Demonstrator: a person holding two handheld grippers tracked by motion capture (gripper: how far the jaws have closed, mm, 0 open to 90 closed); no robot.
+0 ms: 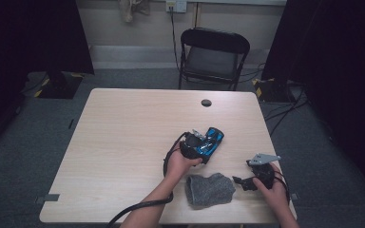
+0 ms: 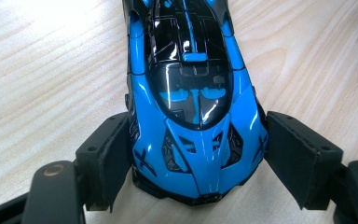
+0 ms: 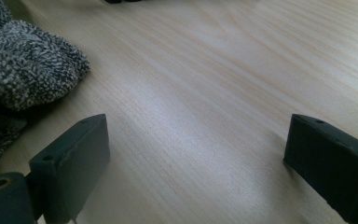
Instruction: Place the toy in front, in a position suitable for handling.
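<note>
Left gripper (image 2: 198,163): my jaws straddle the blue toy car (image 2: 191,93), flanks just touched, not yet clamped.
Advice: I close evenly, car centred.
Right gripper (image 3: 196,158): released, nothing between.

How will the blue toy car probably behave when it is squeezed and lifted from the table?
The blue toy car looks rigid, so it should keep its shape. Its glossy, tapered body between the left gripper pads may slip forward when squeezed. Its wheels are hidden, but it would probably roll on the smooth table if nudged.
</note>
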